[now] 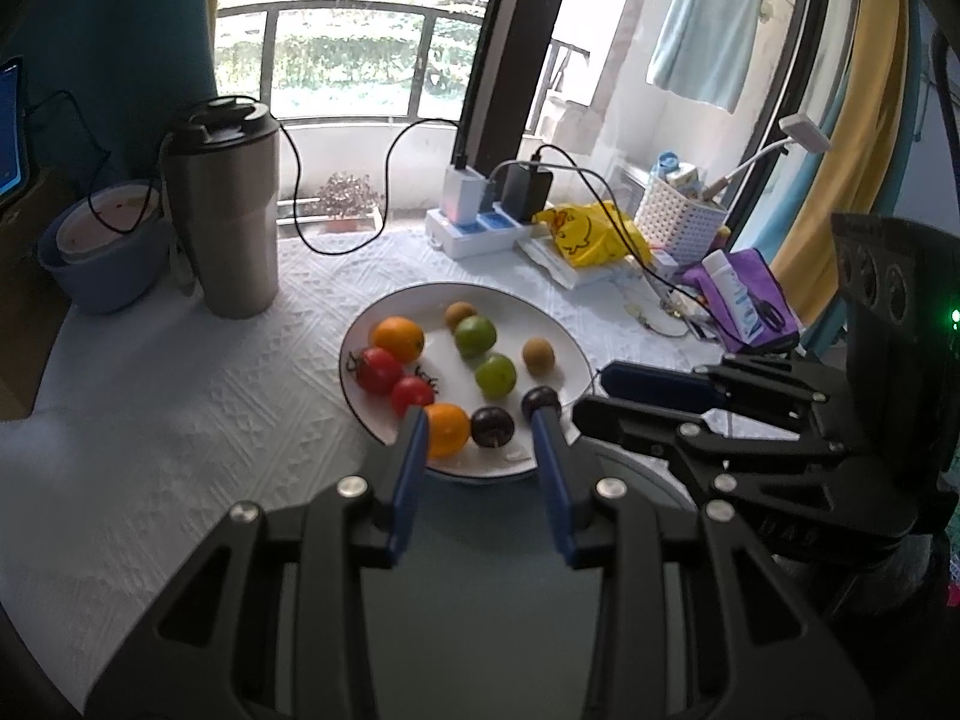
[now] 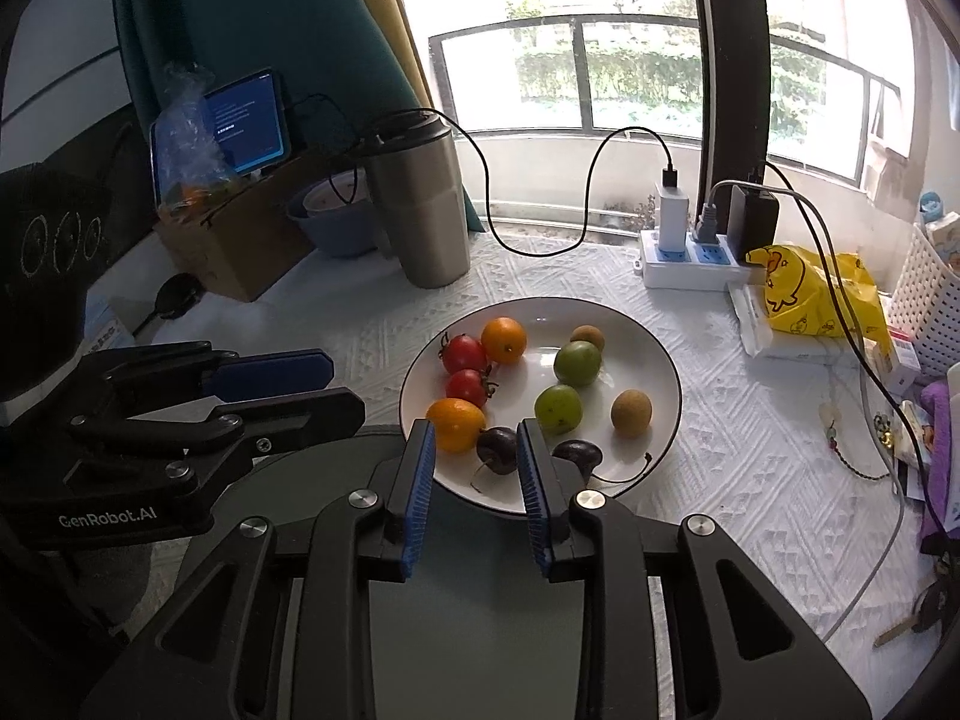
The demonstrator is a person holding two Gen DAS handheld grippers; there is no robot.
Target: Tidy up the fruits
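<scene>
Right wrist view — right hand-held gripper (image 2: 475, 457) parted, apparently untouched dark cherry (image 2: 497, 450) between fingertips.

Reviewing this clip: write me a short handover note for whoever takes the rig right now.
Left gripper: open, empty, poised at the white plate's near rim.
Right gripper: open, empty, fingers either side of a dark cherry.
All fruit is on the plate, roughly paired: two tomatoes, two oranges, two green fruits, two brown longans, the second cherry.
Done: nothing lifted off the plate.
Left: probably all the sorting.
</scene>
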